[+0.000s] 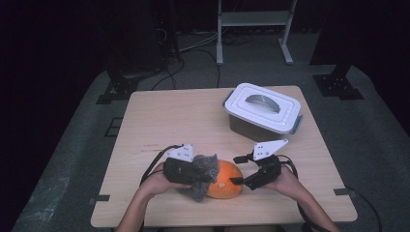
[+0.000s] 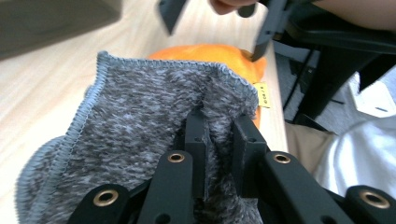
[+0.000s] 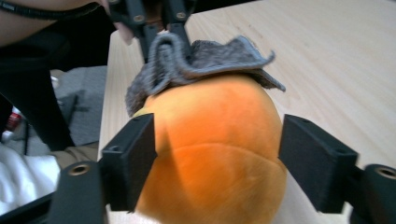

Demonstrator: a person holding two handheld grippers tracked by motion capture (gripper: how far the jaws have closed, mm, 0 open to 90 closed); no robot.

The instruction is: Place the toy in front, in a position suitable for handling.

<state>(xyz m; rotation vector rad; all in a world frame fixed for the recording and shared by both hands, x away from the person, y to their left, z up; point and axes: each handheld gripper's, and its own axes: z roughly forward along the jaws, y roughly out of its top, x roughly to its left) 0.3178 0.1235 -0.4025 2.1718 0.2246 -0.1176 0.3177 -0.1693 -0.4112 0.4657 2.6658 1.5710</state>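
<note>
While a grey cloth lies draped over the orange plush ball near the desk's six o'clock edge, the left tool is clamped on a fold of that cloth. The right tool has its jaws spread wide, one at each side of the ball, apparently without squeezing. With nothing pinning the ball, a wiping pull on the cloth could roll it toward the near edge. A lidded white box sits at one o'clock, well apart.
</note>
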